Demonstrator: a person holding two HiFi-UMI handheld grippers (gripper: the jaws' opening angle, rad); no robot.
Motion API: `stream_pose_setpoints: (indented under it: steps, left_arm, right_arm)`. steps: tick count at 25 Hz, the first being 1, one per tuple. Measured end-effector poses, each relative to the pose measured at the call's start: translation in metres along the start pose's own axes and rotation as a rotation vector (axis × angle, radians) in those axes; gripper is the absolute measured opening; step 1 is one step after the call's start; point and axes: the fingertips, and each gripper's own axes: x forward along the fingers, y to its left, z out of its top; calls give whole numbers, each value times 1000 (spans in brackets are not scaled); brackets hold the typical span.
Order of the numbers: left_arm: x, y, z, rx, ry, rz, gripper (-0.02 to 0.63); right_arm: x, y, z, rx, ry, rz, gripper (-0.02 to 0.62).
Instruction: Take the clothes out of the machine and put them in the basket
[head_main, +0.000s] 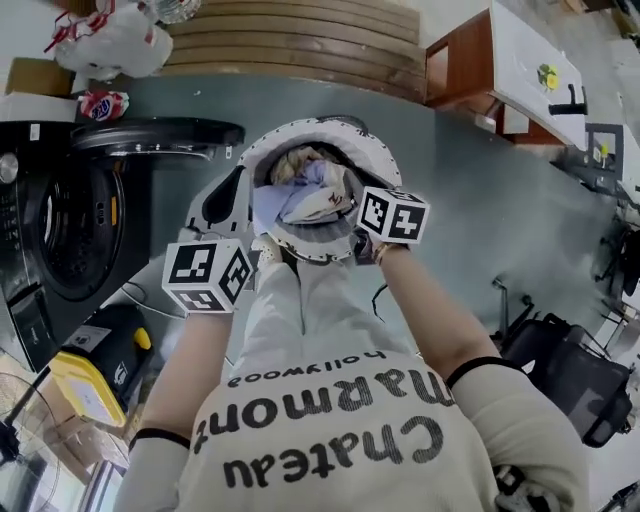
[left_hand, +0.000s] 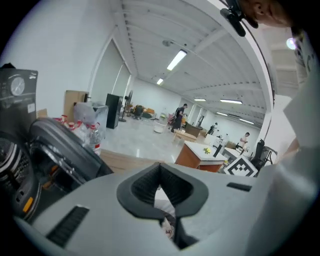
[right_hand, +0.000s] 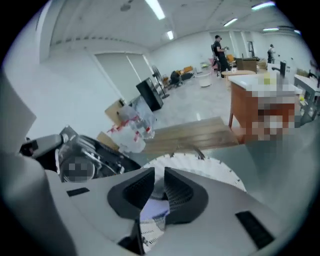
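A white round basket stands on the grey floor in front of me, holding several clothes, lavender, white and patterned. My left gripper hovers at the basket's left rim; its jaws meet at the tips, with nothing seen pinched and only cloth showing below. Over the right rim is my right gripper. It has a narrow gap between its jaws, and through that gap I see the clothes lying lower down. The ribbed basket rim lies beyond them.
The black washing machine is at the left with its door swung open toward the basket. A yellow-and-black device sits near my left leg. A wooden platform, a bag of bottles, a desk and a black chair surround the spot.
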Motion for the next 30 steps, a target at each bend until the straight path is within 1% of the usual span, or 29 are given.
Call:
stream_pose_setpoints:
  steps: [2,4,6,10,12,14,16,18,22,24,27,30]
  left_arm:
    - [-10,-5,35,38,-44,-4,9]
    - [-22,-11,67,81,-88,-10,9]
    - [-33,-15,98,104,-142,-20,9]
    - [-52,-22,161,76,-264,-37,9]
    - [-64,-32,189,71,-310,-53,9]
    - [-78,-44,216,92,-363,-71,9]
    - [-90,-57,242,111,-418,-94,9]
    - [-101,-71,261,107,-455,-129,9]
    - [-124,-94,294,104,-489,-218,9]
    - [-138,-99,310,102,-507,-250,9]
    - [-156,-102,327,127,-538,-243,9]
    - [-165,-103,329,159,-553,-226,9]
  right_arm:
    - [-28,21,45,12,-106,35,75]
    - [-58,43,88,4,-207,66,75]
    - [-88,65,130,0,-310,92,75]
    - [-151,109,208,50,-509,180,66]
    - [-188,132,237,72,-593,239,61]
    - [-222,157,260,53,-662,291,60]
    - [-253,177,278,9,-722,320,58]
    - [-281,192,291,-37,-770,337,55]
    - [-325,218,302,-89,-837,405,44]
    - [-342,229,304,-127,-859,425,43]
    - [-355,240,305,-230,-880,389,43]
    - [-356,246,303,-321,-881,339,43]
